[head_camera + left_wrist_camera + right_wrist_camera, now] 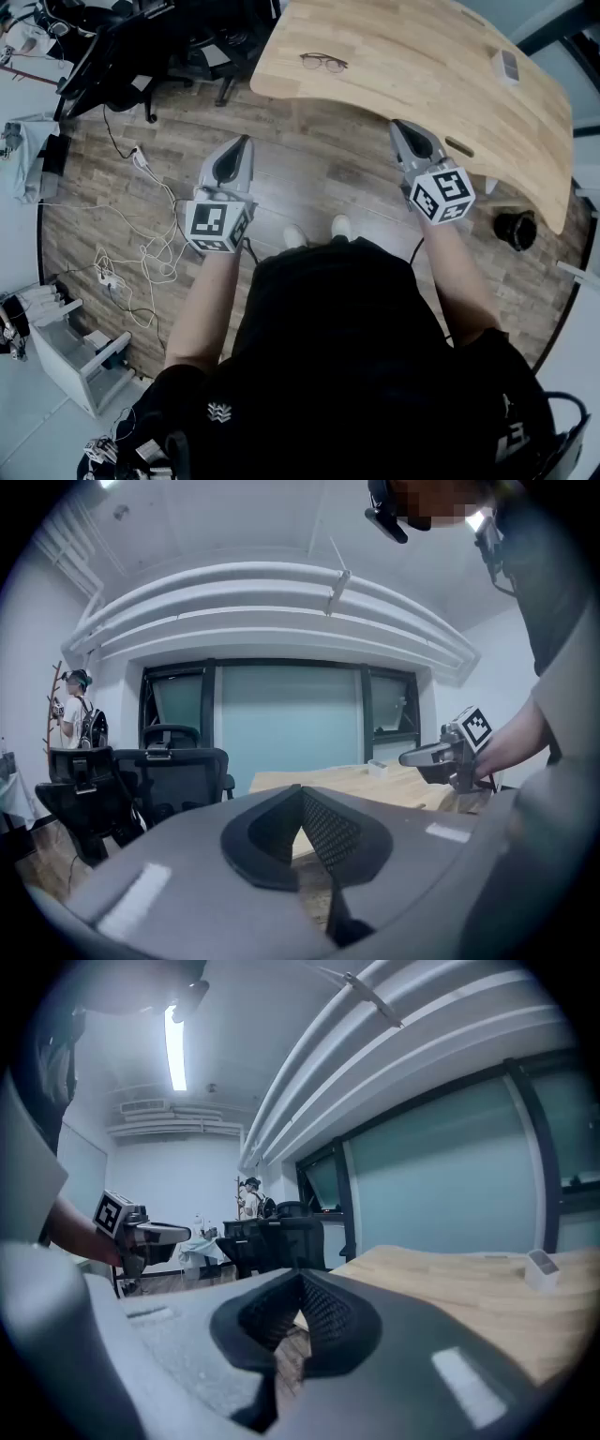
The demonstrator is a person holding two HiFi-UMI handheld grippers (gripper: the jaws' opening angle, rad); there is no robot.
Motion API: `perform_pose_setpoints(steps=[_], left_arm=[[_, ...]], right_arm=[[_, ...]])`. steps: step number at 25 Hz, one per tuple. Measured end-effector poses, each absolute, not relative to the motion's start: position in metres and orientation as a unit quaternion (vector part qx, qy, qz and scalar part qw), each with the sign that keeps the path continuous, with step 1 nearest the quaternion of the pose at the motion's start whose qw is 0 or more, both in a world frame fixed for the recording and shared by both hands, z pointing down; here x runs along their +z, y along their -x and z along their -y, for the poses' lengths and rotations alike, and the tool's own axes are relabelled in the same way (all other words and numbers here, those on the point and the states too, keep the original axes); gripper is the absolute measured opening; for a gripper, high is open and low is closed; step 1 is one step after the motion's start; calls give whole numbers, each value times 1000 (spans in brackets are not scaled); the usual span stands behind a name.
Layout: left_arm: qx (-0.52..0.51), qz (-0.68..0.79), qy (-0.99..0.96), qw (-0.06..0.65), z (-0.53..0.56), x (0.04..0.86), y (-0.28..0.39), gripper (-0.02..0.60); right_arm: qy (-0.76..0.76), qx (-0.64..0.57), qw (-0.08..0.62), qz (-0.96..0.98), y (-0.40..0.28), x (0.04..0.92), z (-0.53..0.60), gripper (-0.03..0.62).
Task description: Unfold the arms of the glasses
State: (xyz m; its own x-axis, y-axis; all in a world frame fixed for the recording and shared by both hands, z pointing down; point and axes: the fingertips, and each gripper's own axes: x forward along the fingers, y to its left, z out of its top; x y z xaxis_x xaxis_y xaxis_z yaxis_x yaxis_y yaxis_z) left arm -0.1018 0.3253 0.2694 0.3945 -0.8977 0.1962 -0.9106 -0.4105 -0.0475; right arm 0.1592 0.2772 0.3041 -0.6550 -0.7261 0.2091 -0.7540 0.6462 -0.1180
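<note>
Currently, the left gripper (pixel 243 148) and the right gripper (pixel 403 129) both have their jaws pressed together with nothing between them. They are held at the near edge of the wooden table (pixel 422 84). The glasses (pixel 323 62) lie on the table's far left part, well apart from both. A small white box (pixel 507 66) sits near the table's right end.

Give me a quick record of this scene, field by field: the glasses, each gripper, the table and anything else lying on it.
glasses: lying on the table, far from both grippers, untouched; arms too small to read
left gripper: jaws together, empty, over the floor short of the table
right gripper: jaws together, empty, tip at the table's near edge
table: light wood, curved edge
other item: small white box on the table, right of the glasses
task stage: not begun
</note>
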Motion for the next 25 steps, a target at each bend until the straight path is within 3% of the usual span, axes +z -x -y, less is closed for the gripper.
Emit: perform_pose_setpoints(steps=[8, 13, 25], left_arm=[[104, 558, -823, 33, -321, 275, 78, 6], [120, 565, -816, 39, -316, 278, 73, 6], [137, 565, -813, 37, -274, 287, 93, 6]], right_arm=[[-385, 99, 80, 914, -183, 316, -272, 2], [-368, 140, 46, 918, -193, 323, -264, 2], [-365, 151, 67, 916, -173, 350, -212, 2]])
